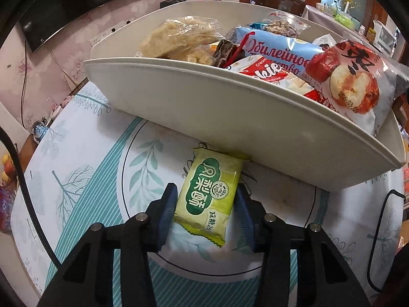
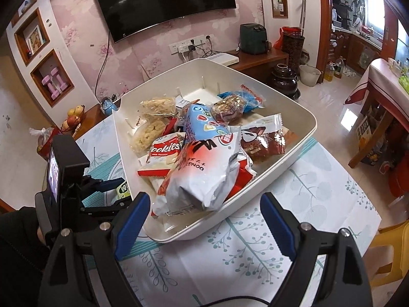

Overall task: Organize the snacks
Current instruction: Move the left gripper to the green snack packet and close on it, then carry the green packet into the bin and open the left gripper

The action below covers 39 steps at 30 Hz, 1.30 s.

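Right now the left gripper [image 1: 205, 212] straddles the green snack packet [image 1: 209, 197], pads pressing its long edges; it points ahead toward the bin [image 1: 230, 117]. Right gripper [image 2: 204, 227] hangs open, farther off.

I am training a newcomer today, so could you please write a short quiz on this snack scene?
1. True or false: the green snack packet lies inside the white bin.
2. Which hand-held gripper has that packet between its fingers: A left, B right?
3. Fill in: the red pack in the bin reads "____".

Key: 1 false, it lies on the tablecloth beside the bin; 2 A; 3 Cookies.
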### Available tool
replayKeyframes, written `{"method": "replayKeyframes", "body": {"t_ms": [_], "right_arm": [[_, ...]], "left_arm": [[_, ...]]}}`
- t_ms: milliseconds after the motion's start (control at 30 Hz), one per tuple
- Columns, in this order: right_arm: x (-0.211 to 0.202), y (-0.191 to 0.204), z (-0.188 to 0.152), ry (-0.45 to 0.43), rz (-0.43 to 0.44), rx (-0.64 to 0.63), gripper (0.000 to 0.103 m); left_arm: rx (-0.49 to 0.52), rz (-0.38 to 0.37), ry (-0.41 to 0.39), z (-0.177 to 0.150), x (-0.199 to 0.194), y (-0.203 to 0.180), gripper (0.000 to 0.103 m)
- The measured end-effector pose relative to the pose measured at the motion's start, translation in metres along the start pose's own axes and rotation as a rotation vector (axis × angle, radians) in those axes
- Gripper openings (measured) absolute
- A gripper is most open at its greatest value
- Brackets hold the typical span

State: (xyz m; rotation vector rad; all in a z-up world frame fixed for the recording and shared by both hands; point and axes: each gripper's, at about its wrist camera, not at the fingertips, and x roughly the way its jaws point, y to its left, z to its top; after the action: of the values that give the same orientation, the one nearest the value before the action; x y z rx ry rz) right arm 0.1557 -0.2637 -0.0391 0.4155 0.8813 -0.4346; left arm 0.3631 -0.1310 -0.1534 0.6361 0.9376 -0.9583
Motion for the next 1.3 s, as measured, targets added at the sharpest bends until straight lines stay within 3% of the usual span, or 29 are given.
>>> {"method": "replayKeyframes", "body": {"t_ms": [200,533,800,1133,1300], "right_arm": [[0.001,0.001,0.002,0.006,0.012,-0.011,0.089],[0.001,-0.006,0.008,0.008,0.052,-0.023,0.089],[0.006,-0.028,0.015,0.095,0.082,-0.027,0.089],[0.002,-0.07,0.039,0.118,0.115,-0.055,0.089],[0.004,-0.084,0.05,0.112,0.155,-0.074,0.089]], "left_arm": [[-0.062,-0.013,0.013,-0.006,-0.005,-0.001,0.043],[-0.342,-0.031,0.024,-0.007,-0.02,0.008,0.043],[-0.557,-0.015,-0.01,-0.003,-0.048,0.004,0.043],[-0.764,-0.014,-0.145,0.016,-0.089,-0.008,0.043],[-0.777,-0.026,-0.195,0.038,-0.1,-0.014,0.043]]}}
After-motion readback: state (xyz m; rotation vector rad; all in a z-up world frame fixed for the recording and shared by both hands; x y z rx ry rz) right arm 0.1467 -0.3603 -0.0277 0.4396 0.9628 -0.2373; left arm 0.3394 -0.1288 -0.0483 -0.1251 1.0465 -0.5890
